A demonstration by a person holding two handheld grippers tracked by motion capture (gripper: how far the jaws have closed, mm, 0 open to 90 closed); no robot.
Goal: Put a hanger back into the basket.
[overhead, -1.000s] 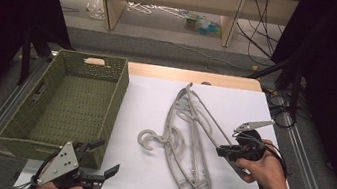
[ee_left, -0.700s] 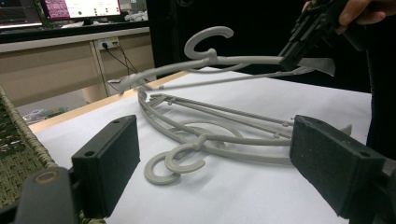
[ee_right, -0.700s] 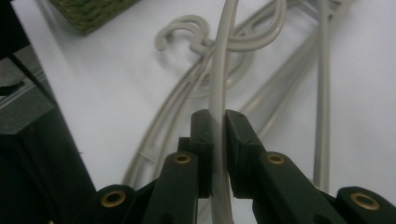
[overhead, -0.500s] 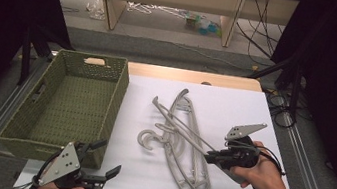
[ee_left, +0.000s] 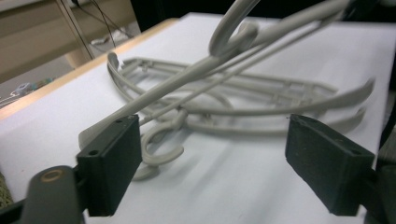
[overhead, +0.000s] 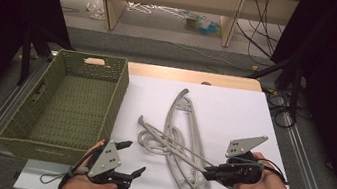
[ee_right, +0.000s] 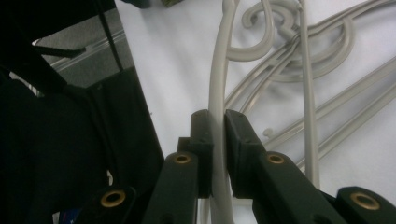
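Pale grey hangers [overhead: 177,141] are lying on a white sheet [overhead: 234,114] edged by tan wood, beside an olive-green woven basket [overhead: 15,127], while black jaws and grey plates are showing on both grippers.

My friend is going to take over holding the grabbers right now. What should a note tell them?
Right gripper: shut on one grey hanger, lifting its end.
Left gripper: open, holding nothing; its jaws have just been closing a little, aimed at the hangers.
Hanger pile: tangled on the white table, hooks interlocked.
Green basket: empty, left of the pile.
Done: one hanger gripped.
Left: probably free it from the tangle, then move the hangers to the basket.
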